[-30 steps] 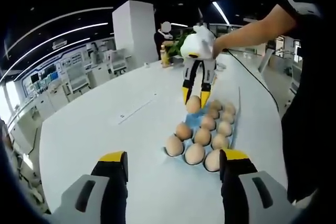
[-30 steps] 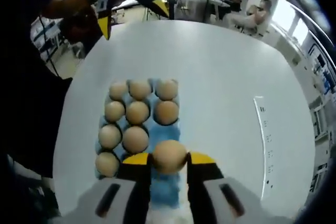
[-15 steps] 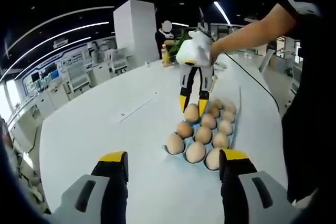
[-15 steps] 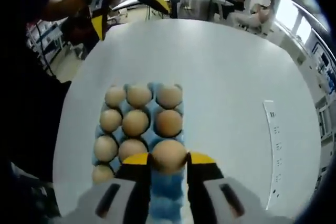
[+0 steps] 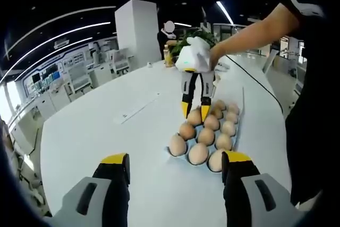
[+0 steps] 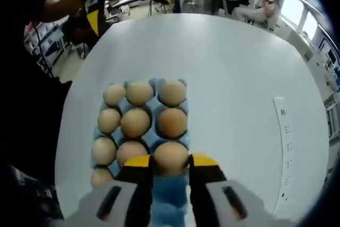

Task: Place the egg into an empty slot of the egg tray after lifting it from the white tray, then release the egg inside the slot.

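My right gripper (image 6: 171, 161) is shut on a brown egg (image 6: 171, 156), its yellow-tipped jaws pressing both sides. The egg sits low over the blue egg tray (image 6: 169, 194), at the near end of the right-hand column, in line with several other eggs (image 6: 136, 122). Whether it rests in the slot I cannot tell. From the left gripper view, the right gripper (image 5: 195, 112) points straight down with the egg (image 5: 195, 116) at the tray's far side, held by a person's hand (image 5: 212, 54). My left gripper (image 5: 175, 159) hovers open in front of the tray, holding nothing.
The tray lies on a wide white round table (image 6: 234, 73). A thin white ruler-like strip (image 6: 285, 131) lies on the table to the right of the tray. The left gripper (image 6: 125, 6) shows across the table. People sit in the background (image 6: 249, 9).
The right gripper has come down with the egg, from above the tray to level with the other eggs. The left gripper has stayed still and open.
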`<state>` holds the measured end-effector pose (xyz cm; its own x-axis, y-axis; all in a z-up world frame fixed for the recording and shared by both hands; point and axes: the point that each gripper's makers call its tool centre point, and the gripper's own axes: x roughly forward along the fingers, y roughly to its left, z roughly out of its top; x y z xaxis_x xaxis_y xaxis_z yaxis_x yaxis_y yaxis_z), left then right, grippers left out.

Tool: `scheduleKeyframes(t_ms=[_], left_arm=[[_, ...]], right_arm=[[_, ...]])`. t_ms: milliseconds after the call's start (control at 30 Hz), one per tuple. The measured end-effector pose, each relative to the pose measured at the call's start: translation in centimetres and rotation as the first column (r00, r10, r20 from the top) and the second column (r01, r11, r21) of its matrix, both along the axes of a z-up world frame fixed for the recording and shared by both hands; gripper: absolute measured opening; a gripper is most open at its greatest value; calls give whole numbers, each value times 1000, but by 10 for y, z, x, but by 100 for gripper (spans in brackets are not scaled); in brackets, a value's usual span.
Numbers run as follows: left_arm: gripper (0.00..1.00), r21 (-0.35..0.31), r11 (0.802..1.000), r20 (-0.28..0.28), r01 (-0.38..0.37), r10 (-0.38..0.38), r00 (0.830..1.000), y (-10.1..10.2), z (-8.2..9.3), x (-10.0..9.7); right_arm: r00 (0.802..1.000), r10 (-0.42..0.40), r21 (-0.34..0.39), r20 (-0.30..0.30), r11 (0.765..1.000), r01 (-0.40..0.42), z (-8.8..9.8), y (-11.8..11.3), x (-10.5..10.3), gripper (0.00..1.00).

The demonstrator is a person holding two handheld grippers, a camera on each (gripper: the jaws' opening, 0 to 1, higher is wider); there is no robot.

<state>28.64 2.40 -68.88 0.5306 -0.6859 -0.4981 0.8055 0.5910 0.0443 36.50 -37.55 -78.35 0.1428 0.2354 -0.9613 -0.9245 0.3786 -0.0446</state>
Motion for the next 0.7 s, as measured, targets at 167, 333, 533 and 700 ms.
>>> scheduleKeyframes(t_ms=[167, 333, 533, 700], left_arm=[[71, 9, 1000, -5, -1, 1, 1000, 3, -2, -1], [71, 12, 1000, 5, 4, -4, 1000, 3, -1, 0], [71, 18, 1000, 2, 9, -9, 1000, 2, -2, -2], [71, 21, 1000, 4, 4, -4, 1000, 3, -2, -2]], right_arm=[[999, 30, 37, 39, 999, -31, 30, 14, -6, 26], [998, 45, 30, 38, 998, -46, 31, 20, -8, 26], [996, 78, 52, 45, 995, -80, 35, 36, -9, 26], [992, 116, 58, 45, 991, -118, 35, 52, -10, 27]])
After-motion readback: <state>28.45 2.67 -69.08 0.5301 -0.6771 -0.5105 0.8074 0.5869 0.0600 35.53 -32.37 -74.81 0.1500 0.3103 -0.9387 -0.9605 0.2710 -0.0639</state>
